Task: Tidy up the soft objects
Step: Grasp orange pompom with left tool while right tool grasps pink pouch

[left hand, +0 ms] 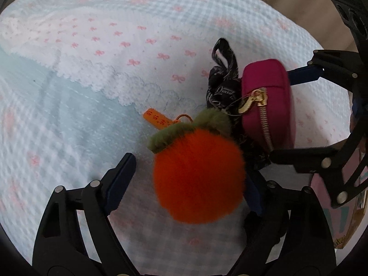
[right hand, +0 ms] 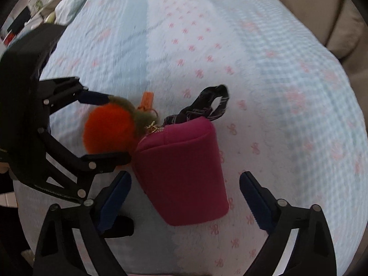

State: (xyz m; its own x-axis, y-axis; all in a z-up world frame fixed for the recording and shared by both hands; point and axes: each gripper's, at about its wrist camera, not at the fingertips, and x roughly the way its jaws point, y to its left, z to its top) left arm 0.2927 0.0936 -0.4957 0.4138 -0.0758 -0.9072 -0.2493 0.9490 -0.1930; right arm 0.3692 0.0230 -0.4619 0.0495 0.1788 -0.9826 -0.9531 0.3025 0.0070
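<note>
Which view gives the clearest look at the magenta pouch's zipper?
The left wrist view: the magenta pouch faces it with the gold zipper and pull visible. The right wrist view shows mostly the pouch's plain side, with only the zipper's gold end.

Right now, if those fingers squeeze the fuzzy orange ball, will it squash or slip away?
The orange ball looks like fluffy fur, so it will probably squash and feel light. Being round, it might roll on the bedspread, though it seems clipped to the pink pouch, which would likely drag along. The left gripper has its fingers either side of it.
</note>
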